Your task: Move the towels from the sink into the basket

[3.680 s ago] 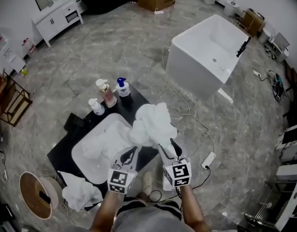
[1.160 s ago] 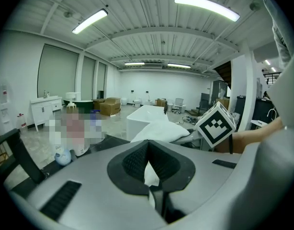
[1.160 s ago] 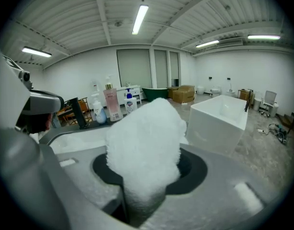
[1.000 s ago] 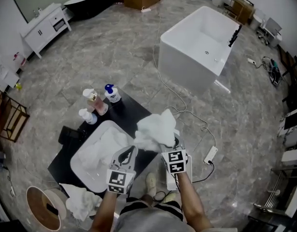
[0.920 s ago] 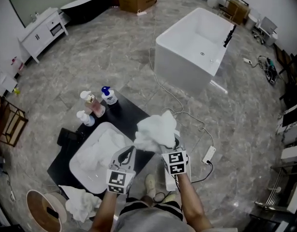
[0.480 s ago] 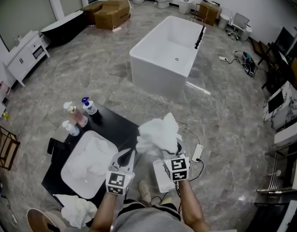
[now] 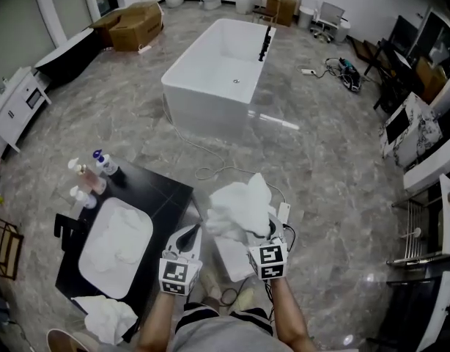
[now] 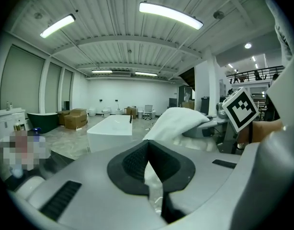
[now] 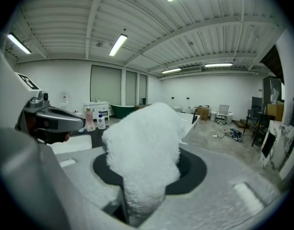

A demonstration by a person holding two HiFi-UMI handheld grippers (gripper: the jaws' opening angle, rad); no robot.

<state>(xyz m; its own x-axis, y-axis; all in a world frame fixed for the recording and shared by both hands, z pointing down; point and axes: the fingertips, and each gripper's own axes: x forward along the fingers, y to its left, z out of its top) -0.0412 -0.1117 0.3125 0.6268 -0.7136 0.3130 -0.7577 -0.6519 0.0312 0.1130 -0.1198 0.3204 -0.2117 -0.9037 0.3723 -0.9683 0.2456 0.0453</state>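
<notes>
Both grippers hold one crumpled white towel [image 7: 240, 205] in the air, to the right of the black counter. My left gripper [image 7: 191, 233] is shut on a thin fold of it [image 8: 178, 121]; my right gripper [image 7: 267, 229] is shut on a thick wad [image 9: 142, 138]. The white sink [image 7: 141, 229] lies at the lower left with another white towel [image 7: 111, 244] in it. The basket [image 7: 60, 339] shows only as a brown rim at the bottom left corner, with a further white towel [image 7: 104, 317] beside it.
Several bottles [image 7: 89, 174] stand on the black counter [image 7: 163, 189] behind the sink. A white flat box [image 7: 232, 259] and a cable with a power strip [image 7: 283, 213] lie on the floor under the grippers. A large white bathtub [image 7: 218, 72] stands farther off.
The view has swung to the right: sink, counter and basket have slid leftward and the bathtub toward the middle. Both grippers have carried the towel along, away from the sink, still shut on it.
</notes>
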